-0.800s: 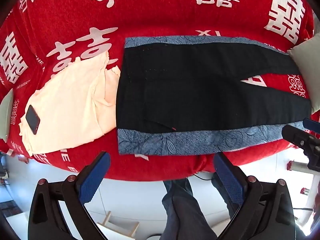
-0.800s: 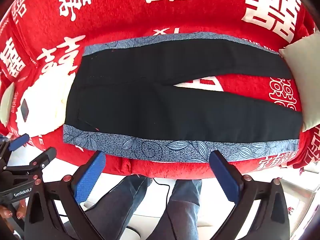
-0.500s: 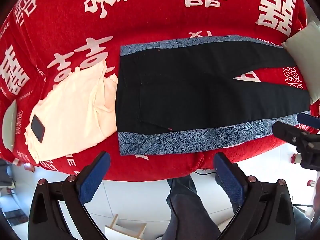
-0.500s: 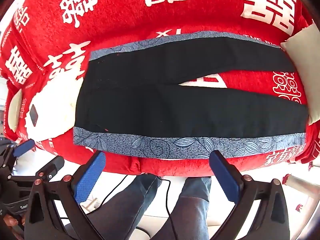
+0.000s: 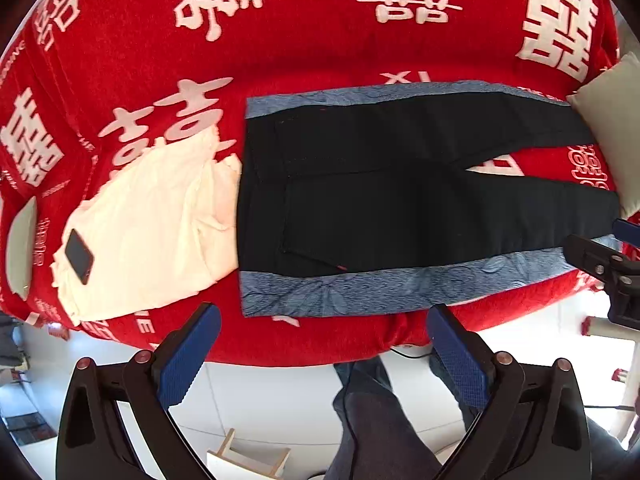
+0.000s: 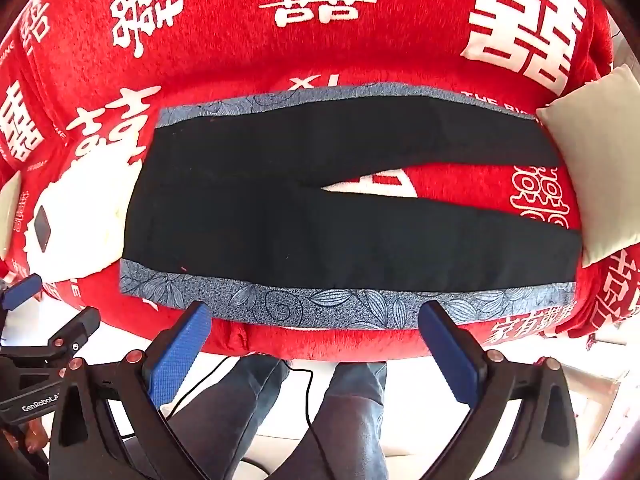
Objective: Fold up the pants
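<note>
Black pants (image 5: 400, 196) (image 6: 304, 208) with blue-grey patterned side stripes lie spread flat on a red bed cover (image 5: 300, 40) (image 6: 240, 52), waist to the left, legs parted toward the right. My left gripper (image 5: 324, 314) hangs open above the bed's near edge, by the waist end's near stripe, with nothing between its blue pads. My right gripper (image 6: 314, 312) is open too, over the near stripe further along the leg. Neither touches the cloth. The right gripper's tip shows at the right edge of the left wrist view.
A cream garment (image 5: 152, 232) (image 6: 76, 216) with a dark phone (image 5: 79, 256) on it lies left of the waist. A pale cushion (image 6: 596, 160) (image 5: 616, 120) sits by the leg ends. A person's jeans-clad legs (image 6: 344, 412) stand on the white floor below the bed edge.
Both views have shifted slightly: the pants sit a little lower and larger in each frame than half a second ago. Both grippers stay wide open; the pants have not moved.
</note>
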### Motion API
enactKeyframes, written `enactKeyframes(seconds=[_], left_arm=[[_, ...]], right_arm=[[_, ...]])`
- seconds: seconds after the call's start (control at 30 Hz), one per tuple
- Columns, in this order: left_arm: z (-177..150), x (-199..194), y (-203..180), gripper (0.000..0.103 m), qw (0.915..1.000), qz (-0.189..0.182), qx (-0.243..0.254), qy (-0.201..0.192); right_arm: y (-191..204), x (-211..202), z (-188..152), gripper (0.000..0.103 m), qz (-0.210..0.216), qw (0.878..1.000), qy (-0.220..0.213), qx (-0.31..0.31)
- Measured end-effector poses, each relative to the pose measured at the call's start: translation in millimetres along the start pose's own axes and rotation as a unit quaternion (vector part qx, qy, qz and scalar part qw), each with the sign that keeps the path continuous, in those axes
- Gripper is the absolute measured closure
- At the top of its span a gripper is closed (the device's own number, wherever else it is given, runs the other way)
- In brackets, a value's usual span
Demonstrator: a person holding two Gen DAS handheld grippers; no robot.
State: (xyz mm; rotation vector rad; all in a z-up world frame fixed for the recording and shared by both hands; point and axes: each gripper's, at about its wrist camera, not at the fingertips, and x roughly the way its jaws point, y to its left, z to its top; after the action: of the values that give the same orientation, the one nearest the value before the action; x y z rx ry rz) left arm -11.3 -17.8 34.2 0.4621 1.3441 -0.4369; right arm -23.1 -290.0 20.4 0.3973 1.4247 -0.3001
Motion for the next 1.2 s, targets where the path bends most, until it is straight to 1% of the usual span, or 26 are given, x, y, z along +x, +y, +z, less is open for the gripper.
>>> enactKeyframes(seconds=[0.17,0.4,0.9,1.2], left_arm=[[1.9,-3.7,-4.9,0.0,0.9999,0.01,0.01,-0.007],[1.3,-4.8,-1.2,0.0,0.9997,0.021,-0.003,-0.008],[1.9,-8.4,-6.0,0.0,0.9994,0.025,0.015,-0.016],[5.2,-9.2,-7.4,0.0,0.9992,0.031,0.019,-0.02]], right_arm=[[1.3,-1.2,0.1,0.0,-0.002,1.0,-0.003,-0.004],[0.8,-3.5,-0.5,0.0,-0.004,1.0,-0.005,-0.004],[2.1,-4.8,-5.2,0.0,-0.011,1.0,-0.006,-0.004],[-0.4,-7.1,-1.4,0.0,-0.012,1.0,-0.009,0.001]])
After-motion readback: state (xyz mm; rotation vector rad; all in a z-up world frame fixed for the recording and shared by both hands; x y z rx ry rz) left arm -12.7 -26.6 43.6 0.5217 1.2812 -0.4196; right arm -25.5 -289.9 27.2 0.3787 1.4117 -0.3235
